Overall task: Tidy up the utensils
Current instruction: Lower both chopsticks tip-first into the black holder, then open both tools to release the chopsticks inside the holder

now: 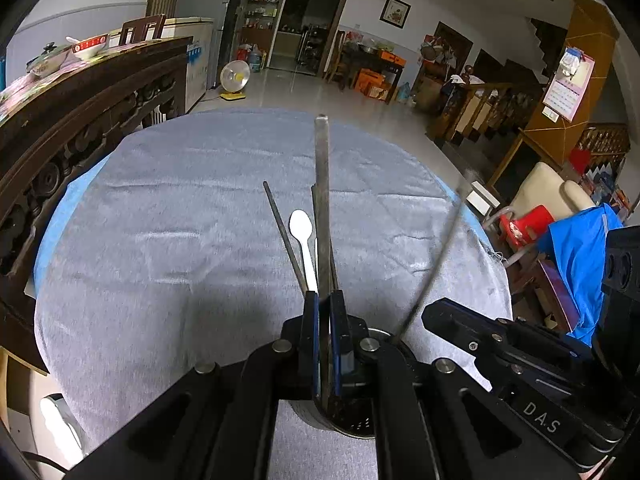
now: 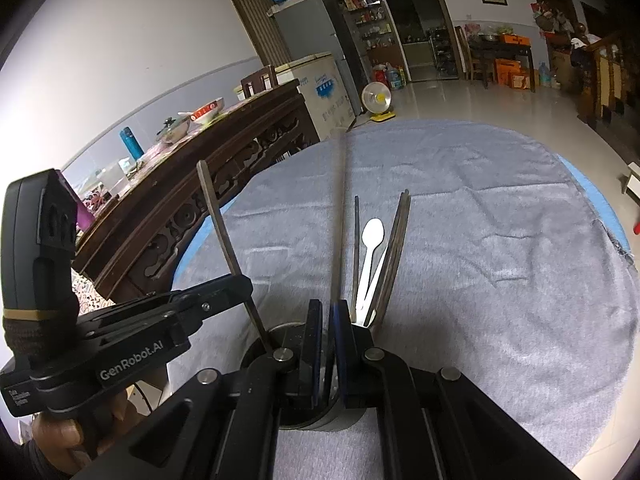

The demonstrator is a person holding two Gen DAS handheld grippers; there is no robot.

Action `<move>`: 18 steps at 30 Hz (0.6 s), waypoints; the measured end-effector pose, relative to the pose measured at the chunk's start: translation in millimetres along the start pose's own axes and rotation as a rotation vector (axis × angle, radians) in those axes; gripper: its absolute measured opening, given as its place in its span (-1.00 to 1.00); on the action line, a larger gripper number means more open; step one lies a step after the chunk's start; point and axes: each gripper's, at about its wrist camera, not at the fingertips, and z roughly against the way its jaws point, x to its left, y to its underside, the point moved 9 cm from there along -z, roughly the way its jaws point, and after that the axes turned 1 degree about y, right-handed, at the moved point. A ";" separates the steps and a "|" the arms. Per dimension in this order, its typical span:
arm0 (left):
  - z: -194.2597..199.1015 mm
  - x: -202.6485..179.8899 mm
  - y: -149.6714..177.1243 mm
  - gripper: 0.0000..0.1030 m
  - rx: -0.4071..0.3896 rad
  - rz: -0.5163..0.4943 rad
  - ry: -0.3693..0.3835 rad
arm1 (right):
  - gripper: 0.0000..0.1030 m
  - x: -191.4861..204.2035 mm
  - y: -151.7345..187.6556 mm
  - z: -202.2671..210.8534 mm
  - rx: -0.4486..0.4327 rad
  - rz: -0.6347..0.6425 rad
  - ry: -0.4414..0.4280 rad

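Nearest: left claw (image 1: 324, 300), pads pressed together on a dark chopstick (image 1: 322, 200), held upright with its lower end down in the metal utensil holder (image 1: 352, 424); the vertical hold suits lowering the stick into the cup. Beside it, right claw (image 2: 326, 308), likewise clamped on a second chopstick (image 2: 340, 200), also over the holder's mouth, so both sticks look set to drop in as a pair. Each claw shows in the other's view, close alongside; they crowd the same opening, a likely point of collision. Beyond the holder, flat on the grey cloth of the round tabletop (image 1: 160, 208): a white plastic spoon (image 1: 302, 228), bowl pointing away, one dark chopstick (image 1: 282, 232) just left of it, and a pair of dark chopsticks (image 2: 396, 248) just right, awaiting collection. Far: carved wooden sideboard (image 1: 80, 120) with dishes; tiled floor (image 1: 304, 92).
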 end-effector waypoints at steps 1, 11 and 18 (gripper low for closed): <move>-0.2 -0.3 0.3 -0.90 0.002 -0.001 0.000 | -0.85 0.1 0.2 -0.4 0.001 0.001 0.000; -0.2 -1.1 2.3 -0.75 0.022 -0.005 -0.009 | -0.85 -3.6 2.0 2.6 0.006 -0.014 -0.002; 5.0 -0.1 1.8 -0.25 0.015 -0.007 -0.023 | -0.84 -9.2 4.1 5.8 0.008 -0.027 0.000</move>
